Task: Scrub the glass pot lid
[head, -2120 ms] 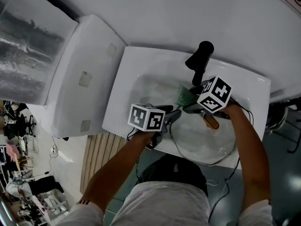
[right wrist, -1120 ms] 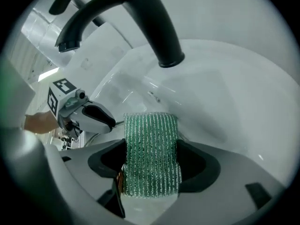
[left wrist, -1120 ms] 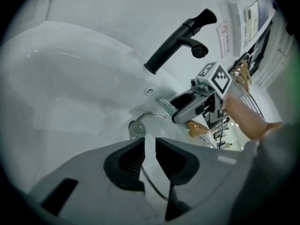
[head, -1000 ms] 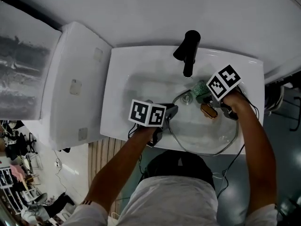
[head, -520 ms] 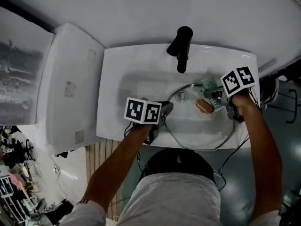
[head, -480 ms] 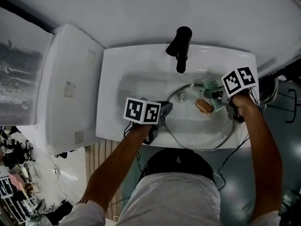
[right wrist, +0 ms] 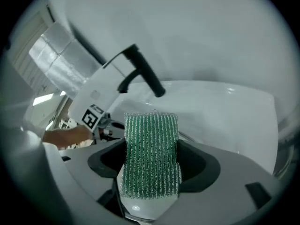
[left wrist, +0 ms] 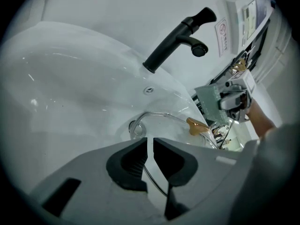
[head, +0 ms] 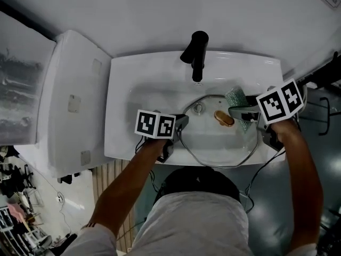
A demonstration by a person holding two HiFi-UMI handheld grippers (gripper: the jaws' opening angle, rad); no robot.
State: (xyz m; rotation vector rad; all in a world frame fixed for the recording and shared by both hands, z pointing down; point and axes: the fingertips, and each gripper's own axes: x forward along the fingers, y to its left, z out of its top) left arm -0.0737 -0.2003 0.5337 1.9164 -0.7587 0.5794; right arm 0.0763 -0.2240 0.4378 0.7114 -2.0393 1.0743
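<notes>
My left gripper [left wrist: 150, 150] has just been closing and now pinches the thin rim of the glass lid [head: 210, 143], which lies in the sink [head: 120, 105] toward its front right corner; my right gripper [right wrist: 152, 172] is clamped on the green scrub pad [right wrist: 151, 144] above the lid's right edge; wet glass looks slippery, breakable and fairly heavy; I'd hold it by the rim or the brown knob [head: 224, 118].

we've got a white sink [head: 121, 97] carrying it all; the glass pot lid [head: 218, 142] lies in its basin, brown knob up, edge by the drain [head: 197, 109]; a black tap [head: 195, 51] stands on the back rim
</notes>
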